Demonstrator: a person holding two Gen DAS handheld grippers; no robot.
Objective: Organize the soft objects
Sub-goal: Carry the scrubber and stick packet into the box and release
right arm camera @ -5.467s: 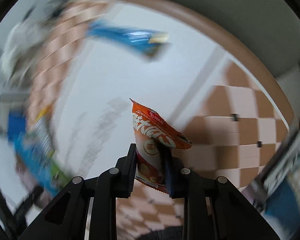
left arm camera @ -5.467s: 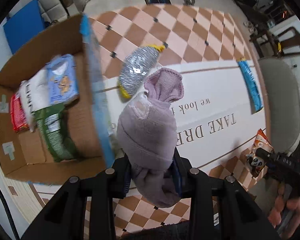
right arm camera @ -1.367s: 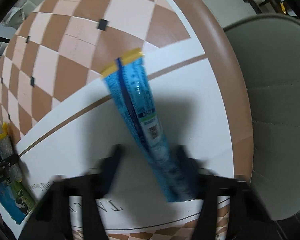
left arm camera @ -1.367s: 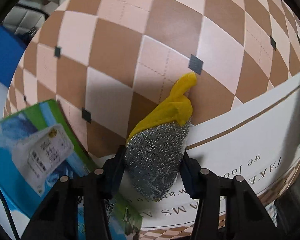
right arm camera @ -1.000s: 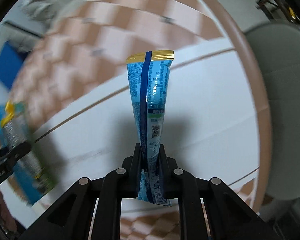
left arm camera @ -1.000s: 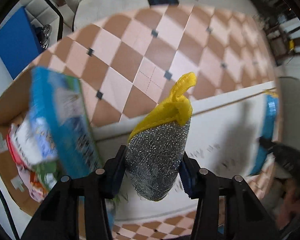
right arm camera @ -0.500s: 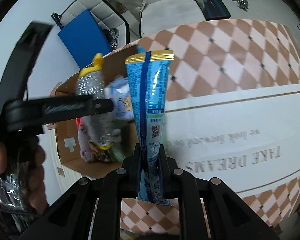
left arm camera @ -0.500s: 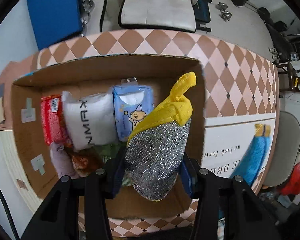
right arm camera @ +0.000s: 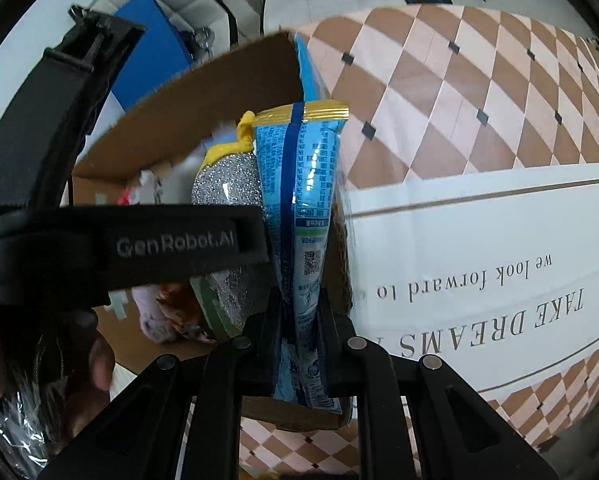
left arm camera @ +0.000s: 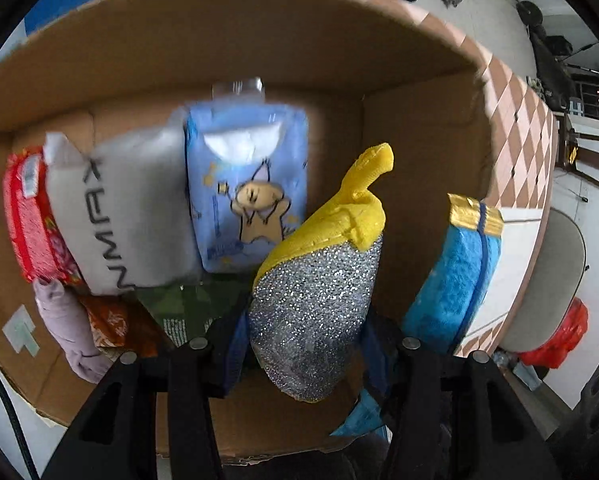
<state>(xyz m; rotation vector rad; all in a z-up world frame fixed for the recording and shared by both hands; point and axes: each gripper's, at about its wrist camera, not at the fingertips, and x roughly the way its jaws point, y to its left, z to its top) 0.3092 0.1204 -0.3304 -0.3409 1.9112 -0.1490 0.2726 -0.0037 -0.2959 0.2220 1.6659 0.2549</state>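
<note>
My left gripper [left arm camera: 305,344] is shut on a silver glitter pouch with a yellow top [left arm camera: 319,280] and holds it inside the open cardboard box [left arm camera: 259,52], above the right part of its floor. The pouch also shows in the right wrist view [right arm camera: 227,184]. My right gripper [right arm camera: 297,320] is shut on a long blue snack packet [right arm camera: 299,200] and holds it upright over the box's right wall [right arm camera: 339,248]. The packet shows in the left wrist view [left arm camera: 455,276], just right of the pouch.
The box holds a red packet [left arm camera: 31,220], a white pillow pack [left arm camera: 119,208], a light blue star pack [left arm camera: 247,188], a lilac sock [left arm camera: 67,328], an orange bag [left arm camera: 115,320] and a green bag [left arm camera: 187,308]. A checkered cloth with white lettering [right arm camera: 499,240] covers the table. A grey chair [left arm camera: 551,288] stands at the right.
Both grippers have moved down toward the box with their loads. The glitter pouch is now inside the box walls. The blue packet has come over the box's right wall.
</note>
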